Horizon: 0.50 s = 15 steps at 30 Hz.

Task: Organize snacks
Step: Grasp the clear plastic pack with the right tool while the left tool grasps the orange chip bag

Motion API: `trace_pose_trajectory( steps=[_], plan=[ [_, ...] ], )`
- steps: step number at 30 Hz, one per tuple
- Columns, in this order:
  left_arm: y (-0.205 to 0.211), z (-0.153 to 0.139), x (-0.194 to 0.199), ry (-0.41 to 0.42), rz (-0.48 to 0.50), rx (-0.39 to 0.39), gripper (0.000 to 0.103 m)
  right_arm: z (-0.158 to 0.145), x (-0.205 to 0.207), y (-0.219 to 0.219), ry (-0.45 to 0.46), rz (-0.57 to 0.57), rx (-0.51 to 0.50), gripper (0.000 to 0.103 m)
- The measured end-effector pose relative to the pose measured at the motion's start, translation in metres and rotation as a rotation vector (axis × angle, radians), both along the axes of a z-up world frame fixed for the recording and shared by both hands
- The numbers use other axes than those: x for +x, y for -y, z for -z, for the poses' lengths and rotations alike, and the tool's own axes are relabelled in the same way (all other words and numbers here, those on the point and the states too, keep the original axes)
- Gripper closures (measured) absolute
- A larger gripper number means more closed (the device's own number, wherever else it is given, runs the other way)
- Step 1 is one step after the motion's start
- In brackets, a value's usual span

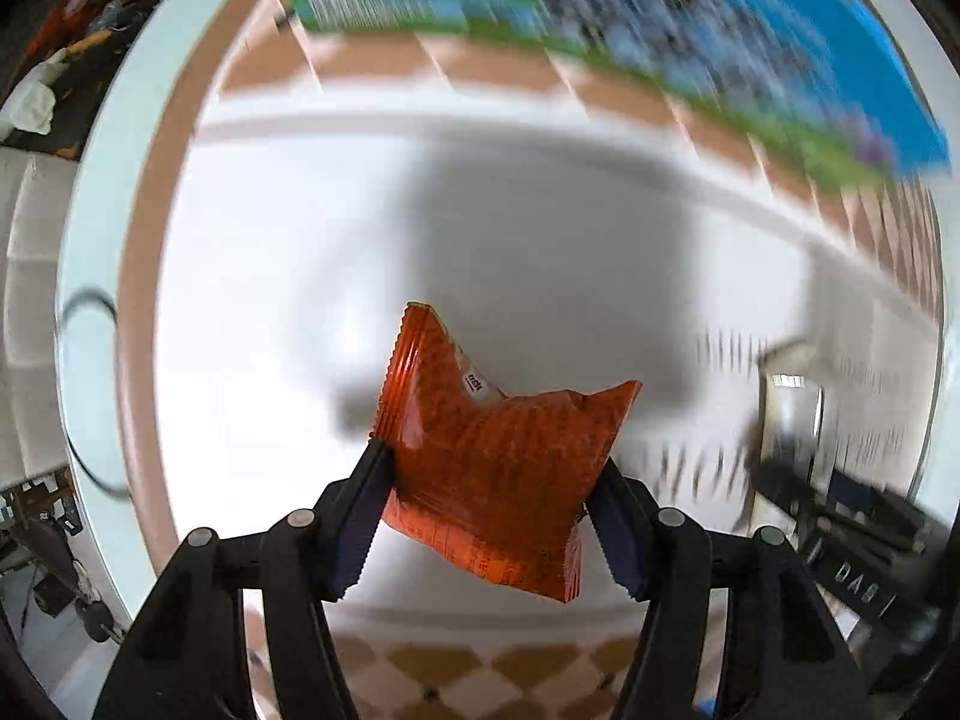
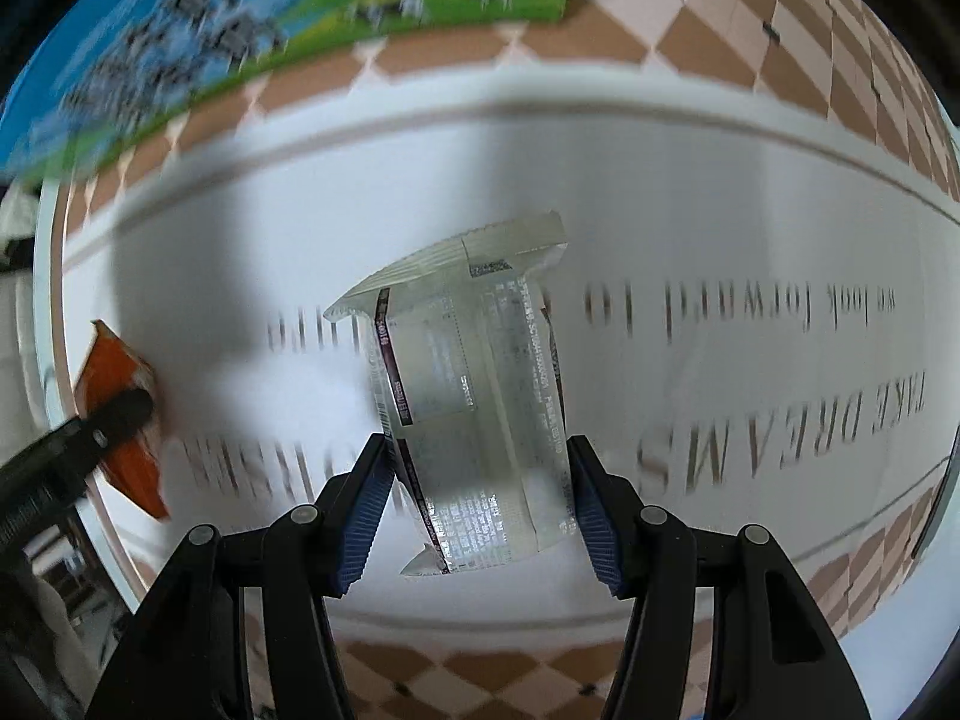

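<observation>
An orange snack packet [image 1: 498,468] hangs above the white cloth, and my left gripper [image 1: 492,480] is shut on its two sides. In the right wrist view the same orange packet [image 2: 120,420] shows at the far left with the left gripper [image 2: 114,414] on it. My right gripper [image 2: 477,474] is shut on a silvery white snack packet [image 2: 474,396], held lengthwise between the blue pads. A blue and green box [image 1: 600,18] lies at the far edge of the cloth; in the right wrist view the box [image 2: 240,30] is at the upper left.
The table carries a white cloth [image 2: 720,228] with grey lettering and a brown checked border [image 2: 780,30]. The table's pale rim [image 1: 102,192] curves down the left, with clutter on the floor beyond. The right hand's tool [image 1: 810,450] shows blurred at right.
</observation>
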<state>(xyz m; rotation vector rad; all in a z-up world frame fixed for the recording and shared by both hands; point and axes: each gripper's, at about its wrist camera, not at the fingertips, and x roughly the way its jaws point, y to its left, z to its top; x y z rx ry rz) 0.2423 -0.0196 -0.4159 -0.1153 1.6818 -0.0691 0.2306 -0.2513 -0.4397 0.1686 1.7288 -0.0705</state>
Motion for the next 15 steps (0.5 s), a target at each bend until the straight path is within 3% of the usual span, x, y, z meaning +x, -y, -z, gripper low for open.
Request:
trace_pose_trajectory(
  steps=[4,9,15],
  plan=[
    [0.006,0.003,-0.030,-0.016,0.031,0.013,0.042,-0.001,-0.029,0.001,-0.030,-0.020,0.009,0.042],
    [0.006,0.010,-0.022,-0.028,0.038,0.026,0.038,0.008,-0.046,0.009,-0.055,0.002,0.016,0.036],
    [0.019,0.024,-0.017,-0.021,0.096,0.091,0.033,0.004,-0.040,0.014,-0.061,0.038,0.035,0.035]
  ],
)
